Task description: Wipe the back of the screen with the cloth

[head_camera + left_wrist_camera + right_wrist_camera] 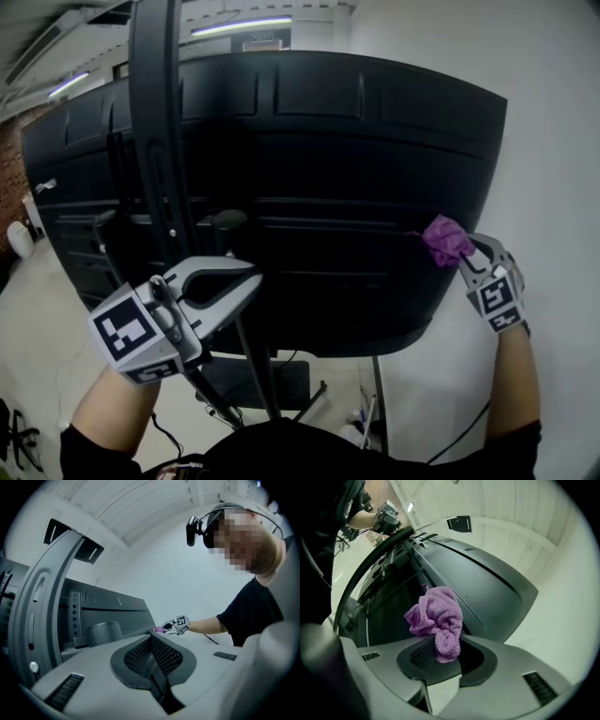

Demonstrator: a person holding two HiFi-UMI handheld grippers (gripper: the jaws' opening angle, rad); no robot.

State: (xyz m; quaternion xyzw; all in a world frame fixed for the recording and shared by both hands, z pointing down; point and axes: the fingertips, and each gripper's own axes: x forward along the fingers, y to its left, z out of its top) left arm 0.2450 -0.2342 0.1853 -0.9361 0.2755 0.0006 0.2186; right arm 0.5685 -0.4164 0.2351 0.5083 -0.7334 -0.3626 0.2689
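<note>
White wall (553,141), one screen (328,169); right gripper (466,251) clamps one cloth (445,239); left gripper (246,281) jaws together

I count one screen (328,141), seen from its back, and one purple cloth (445,240). There are two grippers, the left gripper (225,278) and the right gripper (469,249). Each carries one marker cube, so two together: the left cube (131,333) and the right cube (497,300). One dark stand column (155,122) crosses the screen. On the far ceiling I see two light strips, the right strip (242,25) and the left strip (67,84).
</note>
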